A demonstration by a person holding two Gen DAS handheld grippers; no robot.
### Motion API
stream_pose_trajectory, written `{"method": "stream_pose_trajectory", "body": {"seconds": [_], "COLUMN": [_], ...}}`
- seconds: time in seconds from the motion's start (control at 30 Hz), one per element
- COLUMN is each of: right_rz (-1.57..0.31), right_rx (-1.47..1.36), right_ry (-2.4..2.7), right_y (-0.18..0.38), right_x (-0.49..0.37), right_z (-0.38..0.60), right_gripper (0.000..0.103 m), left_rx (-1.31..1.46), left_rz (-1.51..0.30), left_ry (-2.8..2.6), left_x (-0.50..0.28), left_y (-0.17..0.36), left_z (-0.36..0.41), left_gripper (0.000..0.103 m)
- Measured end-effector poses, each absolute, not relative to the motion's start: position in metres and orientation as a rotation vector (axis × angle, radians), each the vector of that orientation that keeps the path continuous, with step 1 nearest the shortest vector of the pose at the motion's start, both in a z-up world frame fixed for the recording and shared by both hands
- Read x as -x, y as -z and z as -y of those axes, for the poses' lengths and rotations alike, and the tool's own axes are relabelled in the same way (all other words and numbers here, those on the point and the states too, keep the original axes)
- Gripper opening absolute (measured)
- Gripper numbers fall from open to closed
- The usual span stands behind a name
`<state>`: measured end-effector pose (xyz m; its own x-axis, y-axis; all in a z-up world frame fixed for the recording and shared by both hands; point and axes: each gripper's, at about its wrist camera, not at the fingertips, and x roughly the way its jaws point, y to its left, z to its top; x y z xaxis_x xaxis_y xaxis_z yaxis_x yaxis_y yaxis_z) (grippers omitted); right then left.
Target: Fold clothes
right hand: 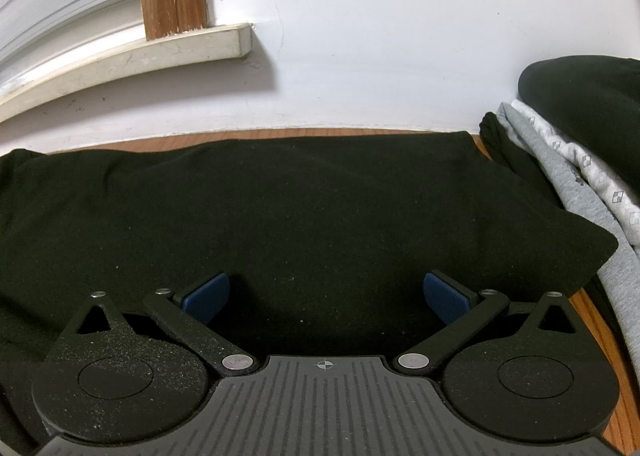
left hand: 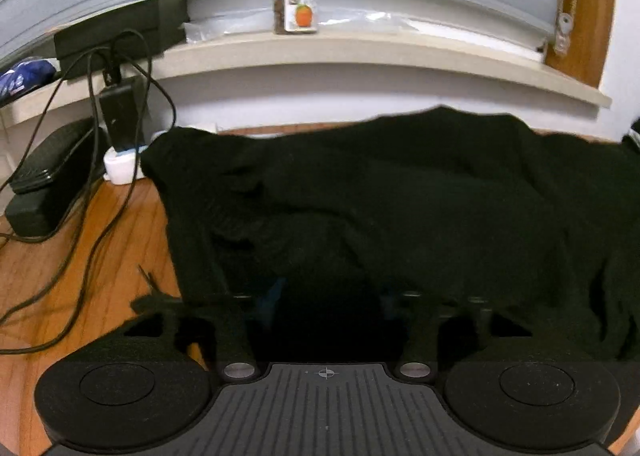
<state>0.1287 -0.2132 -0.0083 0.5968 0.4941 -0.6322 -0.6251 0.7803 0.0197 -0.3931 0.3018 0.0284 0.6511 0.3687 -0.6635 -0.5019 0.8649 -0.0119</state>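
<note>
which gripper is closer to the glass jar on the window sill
Left. The left gripper faces the glass jar across the black garment. The right gripper sees only the sill's end, with no jar.

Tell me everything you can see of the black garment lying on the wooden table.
The black garment is soft, matte, knit-like cloth spread over the wooden table, near the white wall. In the right wrist view it lies smooth and flat with a straight far edge and a pointed right corner. In the left wrist view it is wrinkled. Its right end lies by a clothes pile.
</note>
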Motion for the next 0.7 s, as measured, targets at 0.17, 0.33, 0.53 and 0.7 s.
{"method": "stream_pose_trajectory", "body": {"seconds": [0.17, 0.33, 0.53, 0.7], "right_rz": [-0.665, -0.666, -0.667, -0.666], "right_rx": [0.213, 0.211, 0.211, 0.212], "right_ry": [-0.652, -0.65, -0.65, -0.65], "right_y": [0.008, 0.008, 0.008, 0.008], "right_x": [-0.128, -0.128, -0.128, -0.128], "right_z": [0.214, 0.215, 0.215, 0.215], "right_gripper": [0.103, 0.103, 0.103, 0.103], "left_rx": [0.176, 0.172, 0.241, 0.243], "left_rz": [-0.629, -0.636, -0.713, -0.656], "left_ry": [-0.533, -0.571, -0.56, -0.558], "left_x": [0.431, 0.498, 0.516, 0.515], "left_y": [-0.064, -0.099, -0.077, -0.091], "left_z": [-0.296, -0.297, -0.302, -0.313], "left_gripper": [0.021, 0.019, 0.028, 0.046]}}
